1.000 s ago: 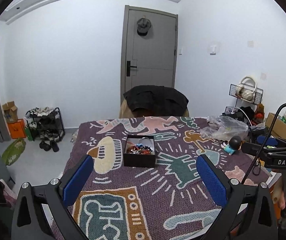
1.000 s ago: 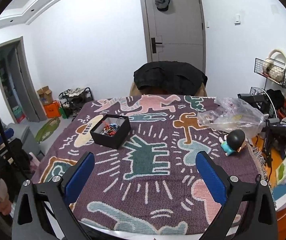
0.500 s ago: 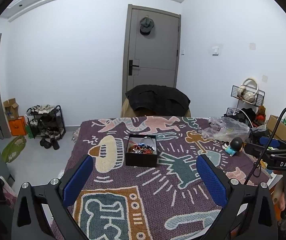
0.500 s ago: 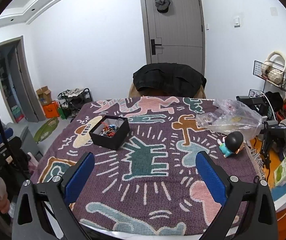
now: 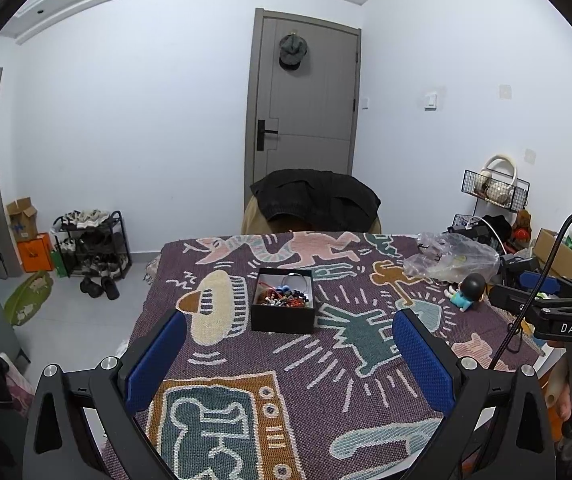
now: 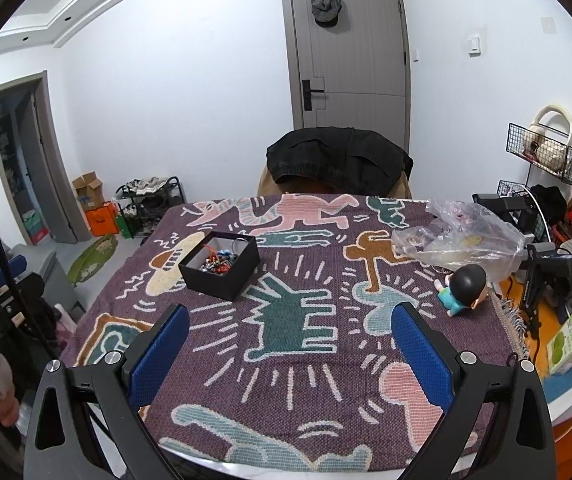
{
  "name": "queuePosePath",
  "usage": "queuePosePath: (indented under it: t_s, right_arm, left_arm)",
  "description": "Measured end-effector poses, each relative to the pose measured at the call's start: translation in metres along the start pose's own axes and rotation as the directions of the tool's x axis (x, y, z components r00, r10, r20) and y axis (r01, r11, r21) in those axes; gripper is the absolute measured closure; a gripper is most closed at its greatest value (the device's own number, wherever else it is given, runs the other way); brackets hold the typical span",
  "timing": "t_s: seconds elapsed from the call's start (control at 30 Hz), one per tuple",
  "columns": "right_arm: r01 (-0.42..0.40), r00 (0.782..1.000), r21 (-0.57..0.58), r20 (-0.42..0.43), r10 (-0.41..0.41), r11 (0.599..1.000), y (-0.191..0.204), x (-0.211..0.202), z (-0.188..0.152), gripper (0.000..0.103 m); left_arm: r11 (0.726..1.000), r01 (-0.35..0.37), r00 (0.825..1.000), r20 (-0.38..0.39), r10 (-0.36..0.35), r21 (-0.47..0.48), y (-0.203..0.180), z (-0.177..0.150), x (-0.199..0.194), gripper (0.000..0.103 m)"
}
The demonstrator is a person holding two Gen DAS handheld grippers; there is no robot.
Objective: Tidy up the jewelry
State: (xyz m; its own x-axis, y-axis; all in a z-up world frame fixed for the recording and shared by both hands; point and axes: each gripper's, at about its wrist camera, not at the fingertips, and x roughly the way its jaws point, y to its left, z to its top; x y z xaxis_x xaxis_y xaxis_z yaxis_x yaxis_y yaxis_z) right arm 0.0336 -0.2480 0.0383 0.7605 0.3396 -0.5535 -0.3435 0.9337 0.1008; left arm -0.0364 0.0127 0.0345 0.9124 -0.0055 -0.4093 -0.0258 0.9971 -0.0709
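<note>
Grippers first, nearest to me: my left gripper (image 5: 288, 354) has its blue pads spread wide w/ nothing between them, and my right gripper (image 6: 290, 346) is spread just as wide, also w/ nothing in it. Both hang over the near edge of the table, above the patterned blanket (image 6: 286, 360), pointed fwd. I'd say I hold them back & high like this to keep the whole tabletop in sight.

Mid-table, toward my left side: the black box (image 5: 282, 313), lid off, sits flat on the blanket. Inside is the jewelry (image 5: 283, 296), a mixed heap of beads w/ red cord and a thin hoop leaning at the back wall; separate pieces are too small to tell. No loose pieces visible on the blanket. That fits either a tidy-up w/ everything gathered in, or a box waiting to be sorted; can't say which.

Further right: a small doll (image 6: 462, 288) lying on its side, and behind it a crumpled clear plastic bag (image 6: 458, 240) w/ small items inside, contents unclear.

Far end: a chair w/ a black jacket (image 6: 338, 164) draped over it.
</note>
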Motion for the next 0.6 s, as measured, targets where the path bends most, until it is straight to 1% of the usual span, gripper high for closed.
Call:
queuePosePath:
  t_s: [0.6]
  right_arm:
    - [0.003, 1.000, 0.000, 0.001, -0.003, 1.000, -0.0004, 0.0002, 0.0001, 0.002]
  left_arm:
    - [1.000, 0.002, 1.000, 0.000, -0.002, 0.000, 0.0011, -0.0005, -0.0005, 0.000]
